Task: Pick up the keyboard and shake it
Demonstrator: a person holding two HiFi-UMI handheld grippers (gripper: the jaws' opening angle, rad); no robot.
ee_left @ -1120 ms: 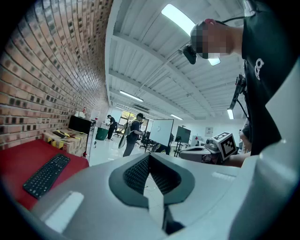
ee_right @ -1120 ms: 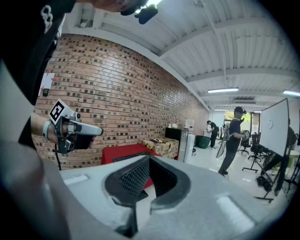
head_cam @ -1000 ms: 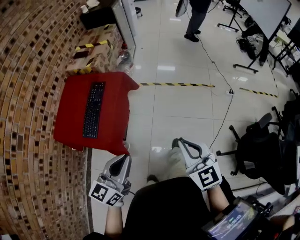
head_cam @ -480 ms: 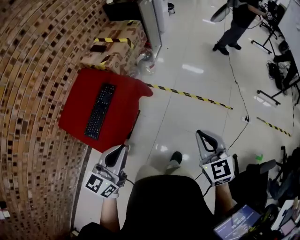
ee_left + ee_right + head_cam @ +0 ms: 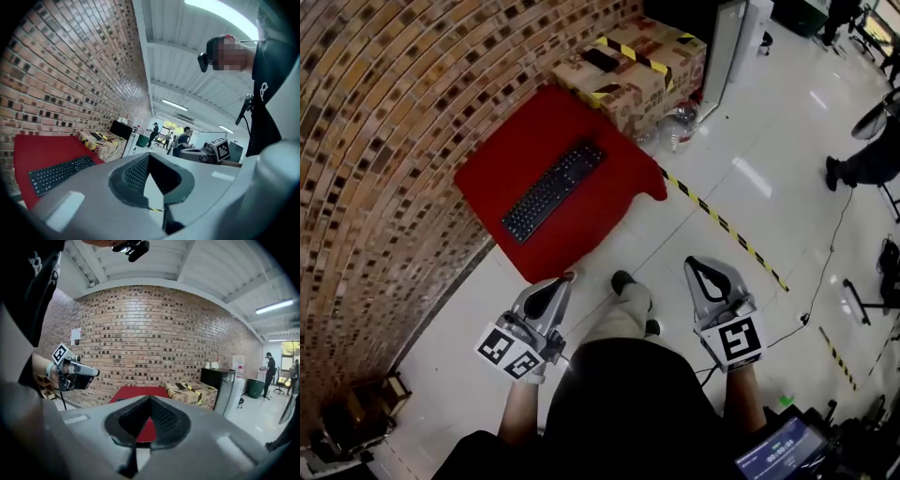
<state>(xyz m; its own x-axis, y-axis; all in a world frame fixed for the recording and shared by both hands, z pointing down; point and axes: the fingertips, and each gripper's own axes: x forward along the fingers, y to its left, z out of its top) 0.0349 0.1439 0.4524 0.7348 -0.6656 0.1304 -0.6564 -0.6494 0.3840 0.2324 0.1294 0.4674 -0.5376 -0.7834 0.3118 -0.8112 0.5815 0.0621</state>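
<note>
Both tongs are closed tight and empty: the left gripper and right gripper are held out ahead of me with nothing between the jaws. The keyboard lies flat on the red-covered table, slantwise across its middle, with one end toward the far corner by the taped cardboard box. The grippers are off the table's near corner, touching nothing

Risks, as I judge them:
- Shut jaws would only shove the board
- It is a thin body on cloth, so a pad may pinch the cover too
- A one-end grip could let it swing loose when shaken
- The brick wall crowds the left edge
</note>
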